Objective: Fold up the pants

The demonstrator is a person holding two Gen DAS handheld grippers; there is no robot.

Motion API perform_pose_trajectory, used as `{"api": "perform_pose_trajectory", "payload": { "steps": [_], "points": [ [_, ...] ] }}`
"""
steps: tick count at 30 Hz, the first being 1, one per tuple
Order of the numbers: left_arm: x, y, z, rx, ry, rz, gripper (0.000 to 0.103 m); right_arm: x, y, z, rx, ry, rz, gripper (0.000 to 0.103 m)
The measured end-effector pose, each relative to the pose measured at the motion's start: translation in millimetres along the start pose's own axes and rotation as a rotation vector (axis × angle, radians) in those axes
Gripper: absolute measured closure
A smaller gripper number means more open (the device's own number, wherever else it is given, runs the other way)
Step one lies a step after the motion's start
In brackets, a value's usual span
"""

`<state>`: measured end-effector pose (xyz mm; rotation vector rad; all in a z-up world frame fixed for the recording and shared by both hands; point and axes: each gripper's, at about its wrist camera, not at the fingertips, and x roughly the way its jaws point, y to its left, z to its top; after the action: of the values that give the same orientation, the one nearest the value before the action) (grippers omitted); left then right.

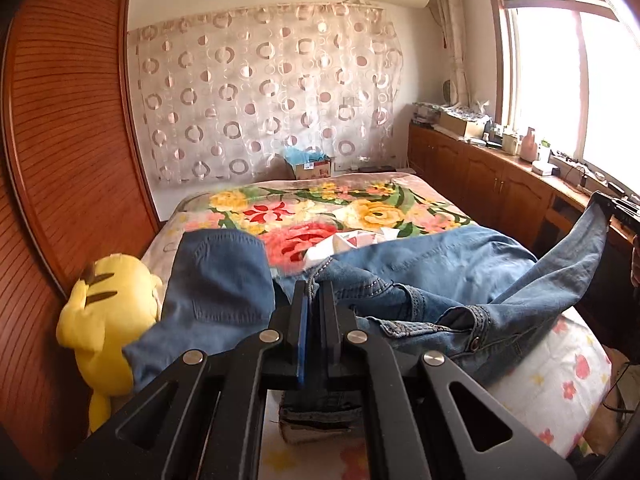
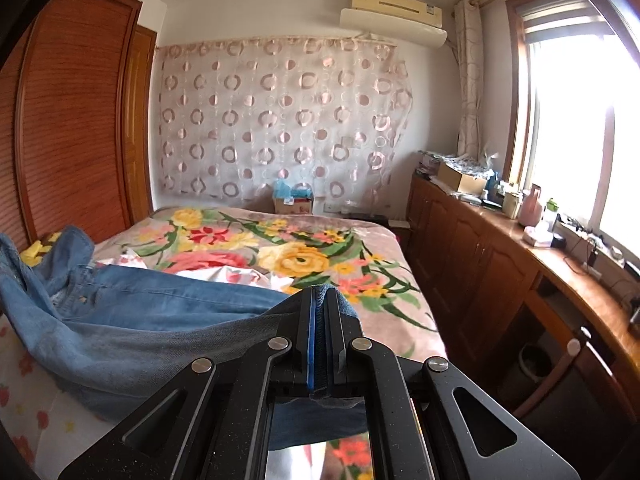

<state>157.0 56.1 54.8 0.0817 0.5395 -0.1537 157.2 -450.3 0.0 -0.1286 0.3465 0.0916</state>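
Denim is filling both sets of tongs. The left gripper [image 1: 314,286] is pinching the waistband end of the blue jeans [image 1: 404,256] between nearly closed fingers, with a hemmed bit of fabric hanging down behind the jaws. The right gripper [image 2: 319,294] is clamping a trouser-leg end just as tightly; in the left wrist view that same gripper [image 1: 624,210] is showing at the far right edge, holding the leg raised off the mattress. Between the two grips the jeans [image 2: 160,304] are lying crumpled across the near part of the bed, partly on the floral blanket [image 1: 320,208] and partly on a white flowered sheet [image 1: 560,376]. A yellow plush toy [image 1: 106,312] is sitting just beside the jeans, against the wooden wardrobe [image 1: 68,128]. Behind the bed a circle-patterned curtain [image 2: 280,120] is hanging under an air conditioner [image 2: 394,6].
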Motion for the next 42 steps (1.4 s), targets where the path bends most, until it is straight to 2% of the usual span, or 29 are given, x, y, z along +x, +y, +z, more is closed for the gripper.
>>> {"api": "perform_pose_trajectory", "payload": {
  "steps": [9,16,20,26,29,34,36,38,40,42],
  "points": [
    [57.2,6.0,16.5,-0.003,0.047,0.026,0.097,71.1,11.4,3.2,-0.014,0.100,-0.011,0.100],
    [95.5,12.3,29.6,-0.013,0.087,0.040,0.097,86.2,1.6,33.9,-0.010,0.122,-0.014,0.100],
    [116.4,14.9,38.9,-0.016,0.102,0.044,0.097,111.1,3.4,44.6,-0.015,0.136,-0.018,0.100],
    [152.2,22.7,35.3,-0.026,0.161,0.048,0.097,145.6,7.4,35.9,-0.026,0.181,-0.028,0.100],
    [168.8,24.6,28.8,-0.029,0.200,0.053,0.097,163.3,9.7,29.3,-0.029,0.233,-0.025,0.100],
    [174.5,24.6,22.7,-0.042,0.219,0.051,0.096,169.2,8.4,32.6,-0.008,0.266,-0.006,0.100],
    [171.1,23.5,23.3,-0.035,0.217,0.055,0.086,164.6,5.2,38.1,0.004,0.258,-0.010,0.095],
    [166.6,22.1,24.0,-0.025,0.202,0.052,0.071,158.5,3.9,43.3,0.011,0.237,-0.021,0.090],
    [159.7,20.7,24.8,-0.021,0.186,0.049,0.059,151.2,4.7,44.4,0.011,0.213,-0.024,0.072],
    [152.7,18.6,24.4,-0.017,0.177,0.041,0.058,140.9,7.6,46.6,0.013,0.190,-0.011,0.069]
  ]
}}
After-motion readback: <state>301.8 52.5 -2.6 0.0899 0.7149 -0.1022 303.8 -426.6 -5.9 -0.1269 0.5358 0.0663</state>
